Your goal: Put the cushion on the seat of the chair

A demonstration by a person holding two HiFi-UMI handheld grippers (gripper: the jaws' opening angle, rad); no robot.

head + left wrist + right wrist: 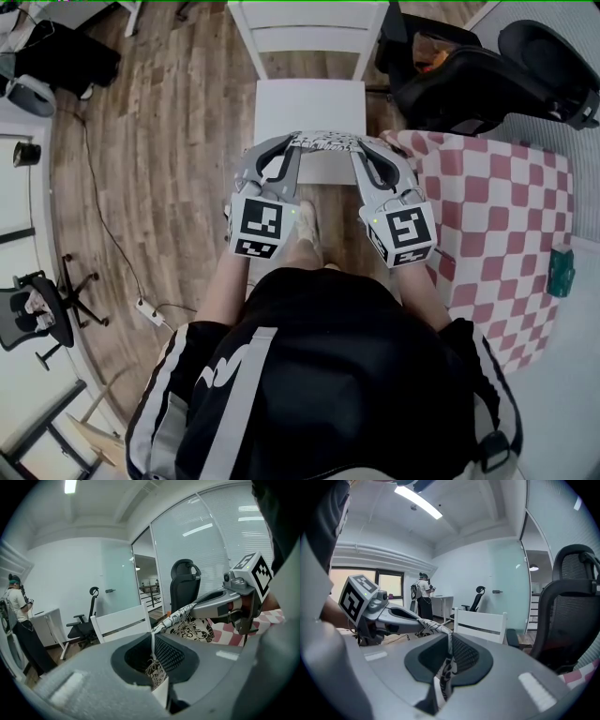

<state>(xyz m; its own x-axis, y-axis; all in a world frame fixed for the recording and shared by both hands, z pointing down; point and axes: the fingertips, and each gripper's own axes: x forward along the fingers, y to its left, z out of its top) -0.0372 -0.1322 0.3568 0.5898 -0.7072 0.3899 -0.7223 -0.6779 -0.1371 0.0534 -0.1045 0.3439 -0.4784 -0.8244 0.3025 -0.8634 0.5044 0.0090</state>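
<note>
I hold a cushion [323, 142] with a black-and-white floral print stretched between both grippers, just over the near edge of the white chair's seat [309, 105]. My left gripper [285, 147] is shut on the cushion's left edge and my right gripper [367, 151] on its right edge. In the left gripper view the fabric [155, 670] is pinched in the left gripper [153, 651]; the cushion [190, 623] runs across to the right gripper [234, 603], with the chair [121, 623] behind. In the right gripper view the fabric [446, 674] sits in the right gripper [449, 656], facing the chair [480, 625].
A table with a red-and-white checked cloth [487, 220] stands right of the chair, a green object [561, 272] near its edge. Black office chairs [487, 75] stand at the back right. A power strip with its cable [150, 311] lies on the wooden floor at left. A person [423, 595] stands far off.
</note>
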